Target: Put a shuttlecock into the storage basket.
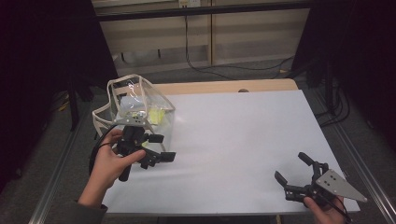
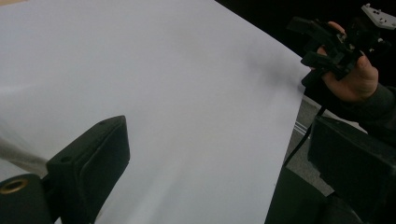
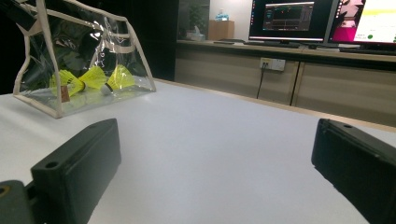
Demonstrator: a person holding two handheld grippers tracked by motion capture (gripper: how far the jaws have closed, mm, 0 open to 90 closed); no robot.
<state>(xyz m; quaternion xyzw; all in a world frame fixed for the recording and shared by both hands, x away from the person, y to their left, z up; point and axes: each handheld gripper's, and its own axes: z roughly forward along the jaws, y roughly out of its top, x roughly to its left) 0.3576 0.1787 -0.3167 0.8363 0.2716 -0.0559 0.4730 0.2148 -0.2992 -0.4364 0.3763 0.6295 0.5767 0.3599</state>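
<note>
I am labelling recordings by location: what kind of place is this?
Probably an office or lab workspace: lit computer monitors on a long counter, wall sockets with trailing cables, and a white work table.

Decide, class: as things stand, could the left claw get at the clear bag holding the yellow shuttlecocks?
Probably yes. The left claw stands open right beside the clear bag, with nothing between them on the white table. However, it points away from the bag, so the hand would need to turn first.

Dim room, lit monitors (image 3: 322, 21) on what seems a wooden counter (image 3: 280, 51).
</note>
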